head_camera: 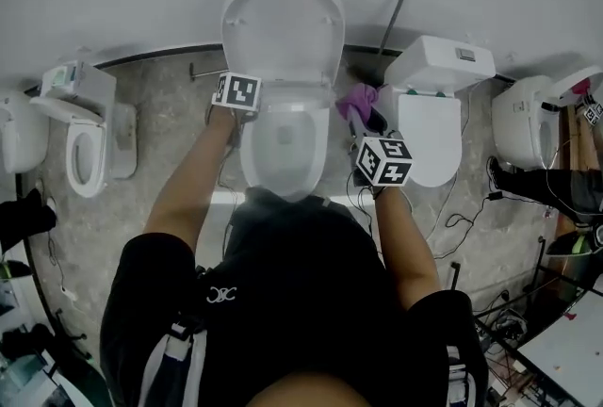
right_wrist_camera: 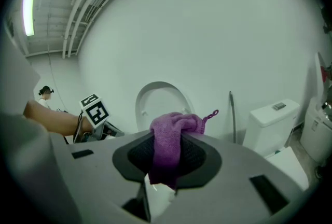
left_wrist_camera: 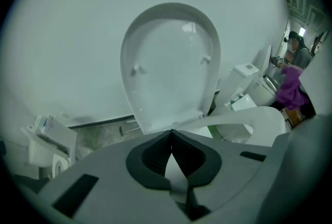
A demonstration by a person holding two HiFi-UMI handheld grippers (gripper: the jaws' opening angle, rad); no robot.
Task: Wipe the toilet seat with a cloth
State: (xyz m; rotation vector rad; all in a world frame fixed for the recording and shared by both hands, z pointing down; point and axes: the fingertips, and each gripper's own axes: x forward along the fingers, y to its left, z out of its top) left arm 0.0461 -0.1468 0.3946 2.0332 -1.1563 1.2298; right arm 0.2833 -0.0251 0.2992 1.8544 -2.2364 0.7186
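Purple terry cloth (right_wrist_camera: 167,148), soft and light, we judge best pinched at a bunched fold, as our right claw (right_wrist_camera: 165,137) grips it near the toilet seat (head_camera: 318,160), right side. Our left claw (left_wrist_camera: 171,140) is closed, empty.

Both forearms reach forward, left arm (head_camera: 188,179) further out than right arm (head_camera: 400,240). Left gripper (left_wrist_camera: 171,134): jaws closed tip to tip, nothing between. Right gripper (right_wrist_camera: 166,132): jaws clamped on purple cloth (right_wrist_camera: 177,123).
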